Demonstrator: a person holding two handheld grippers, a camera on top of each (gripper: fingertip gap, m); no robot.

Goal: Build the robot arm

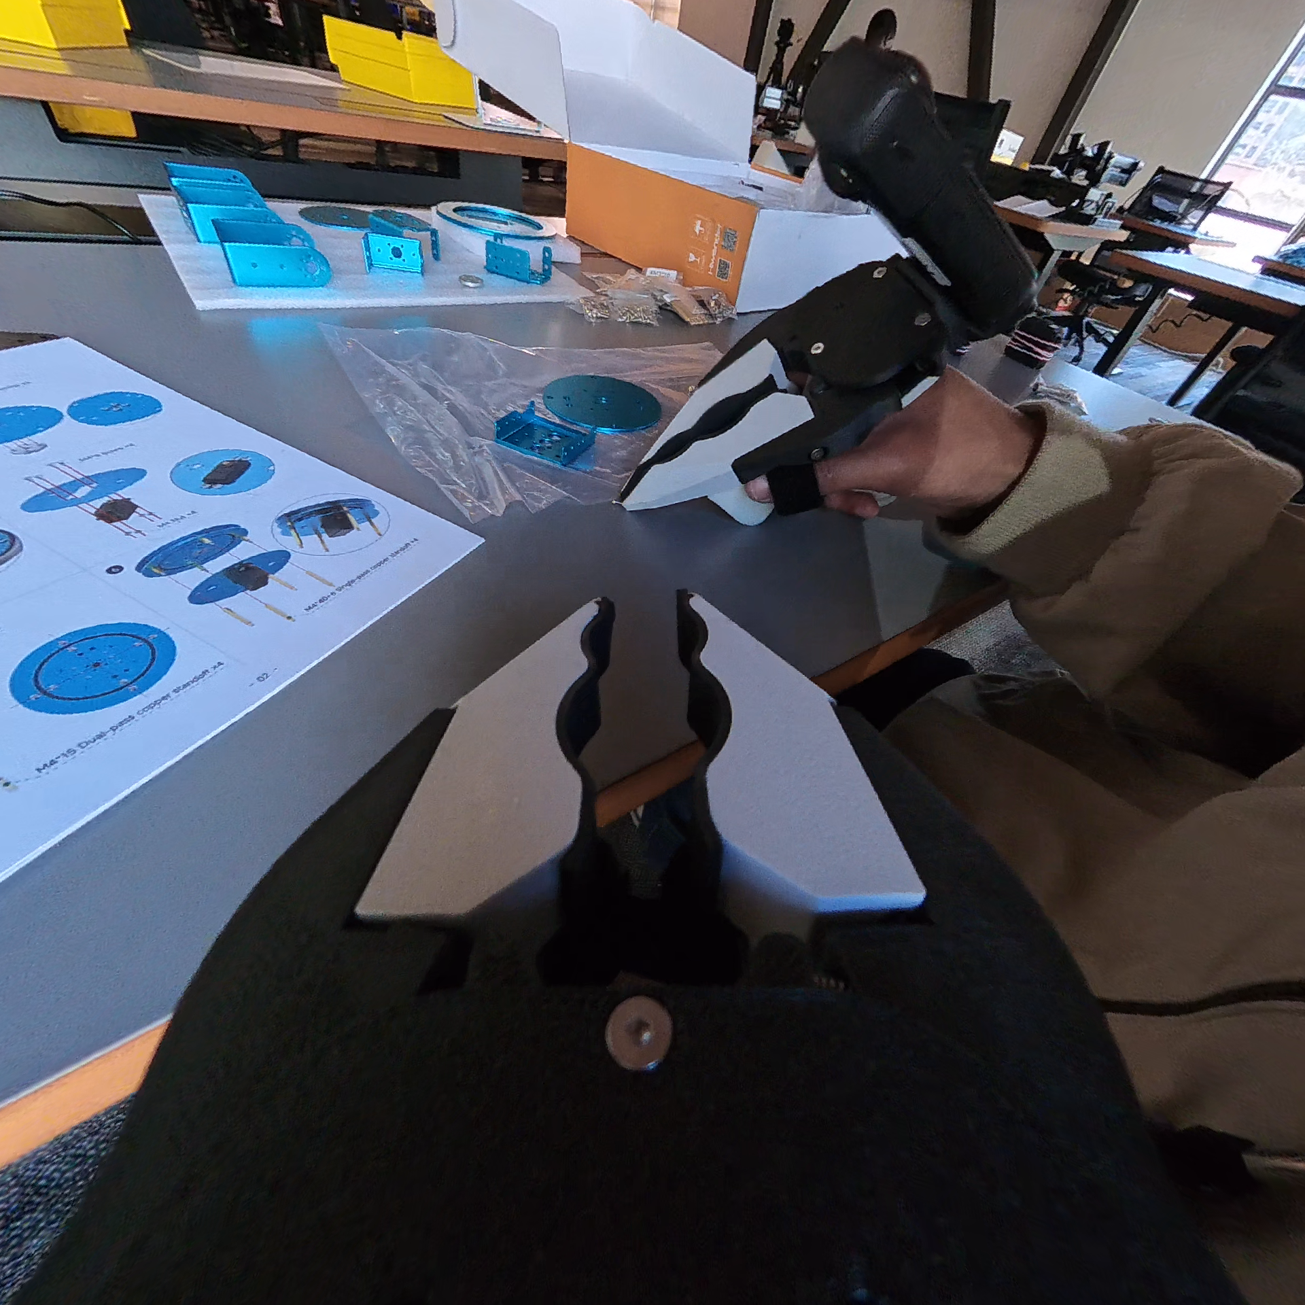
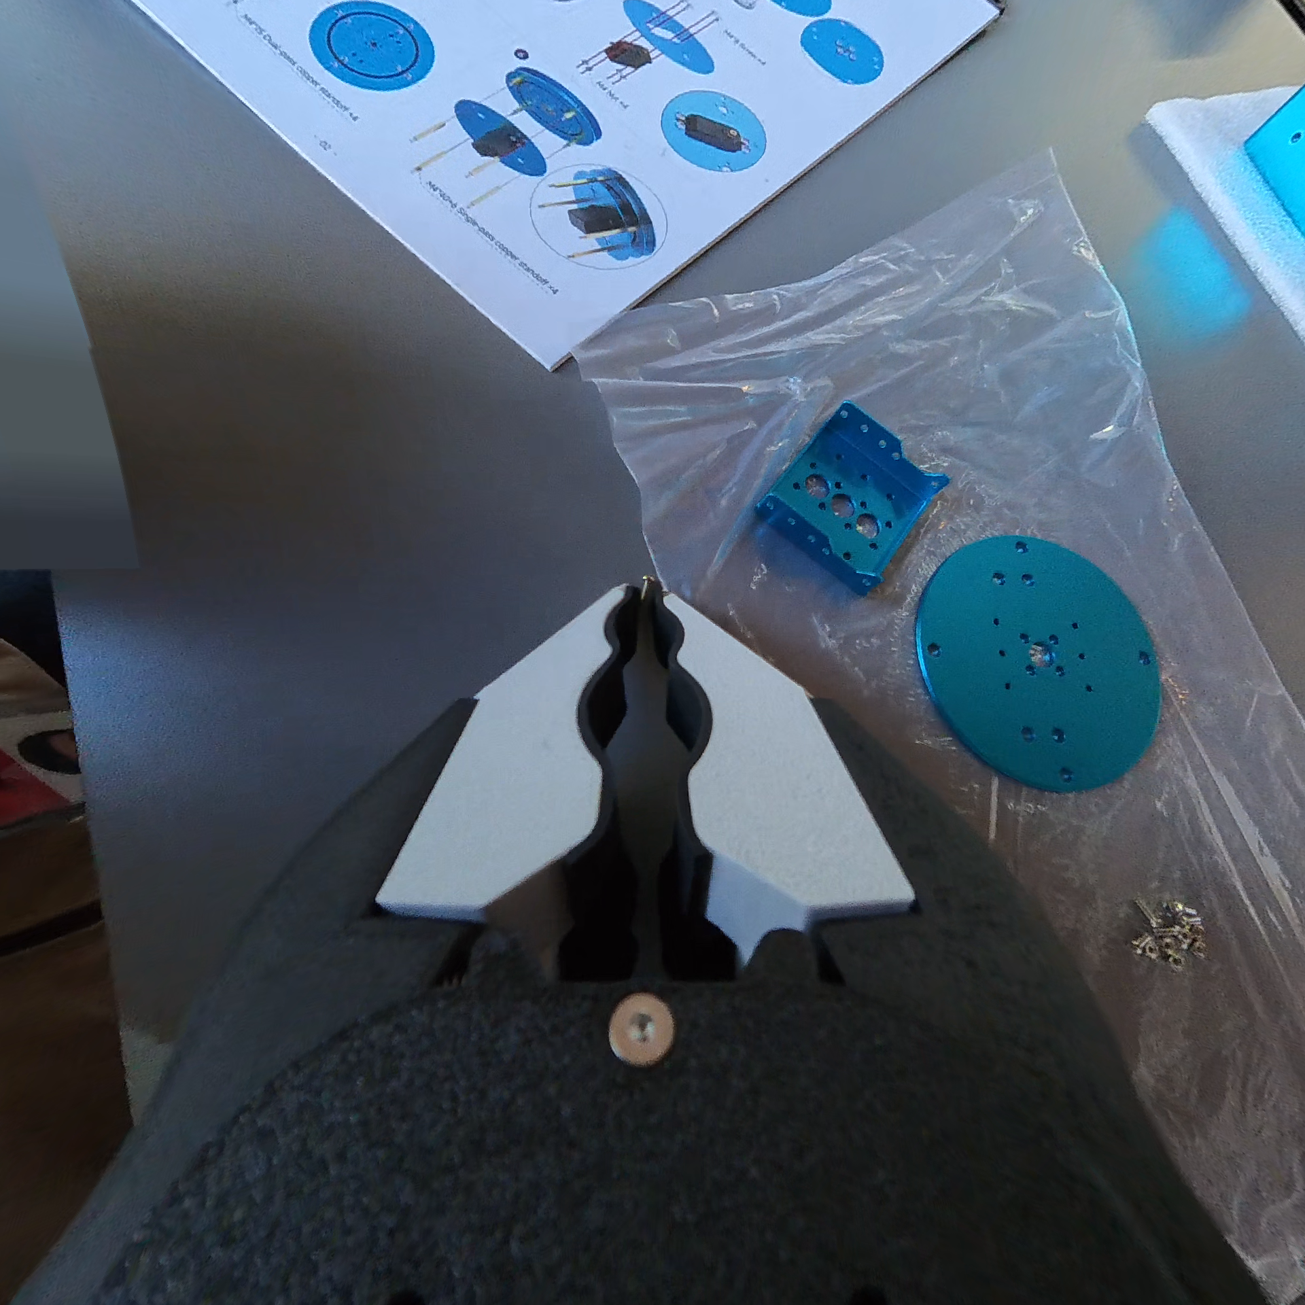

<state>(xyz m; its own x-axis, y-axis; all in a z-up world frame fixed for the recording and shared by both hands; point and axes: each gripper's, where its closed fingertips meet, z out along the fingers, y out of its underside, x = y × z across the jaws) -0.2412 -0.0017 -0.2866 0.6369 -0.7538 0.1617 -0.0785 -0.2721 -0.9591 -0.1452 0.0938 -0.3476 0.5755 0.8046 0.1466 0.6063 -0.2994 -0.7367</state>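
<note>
On the counter (image 2: 318,438), right claw (image 2: 647,600) is pinching a small brass pin (image 2: 647,590); left claw (image 1: 641,607) is hovering part-open, empty; grip wants holding steady.

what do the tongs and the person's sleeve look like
Both tongs, left and right, have white wedge-shaped fingers with wavy black inner pads on a rough black body with a silver screw. The right carries a black handle. The sleeve is tan with a ribbed cuff.
</note>
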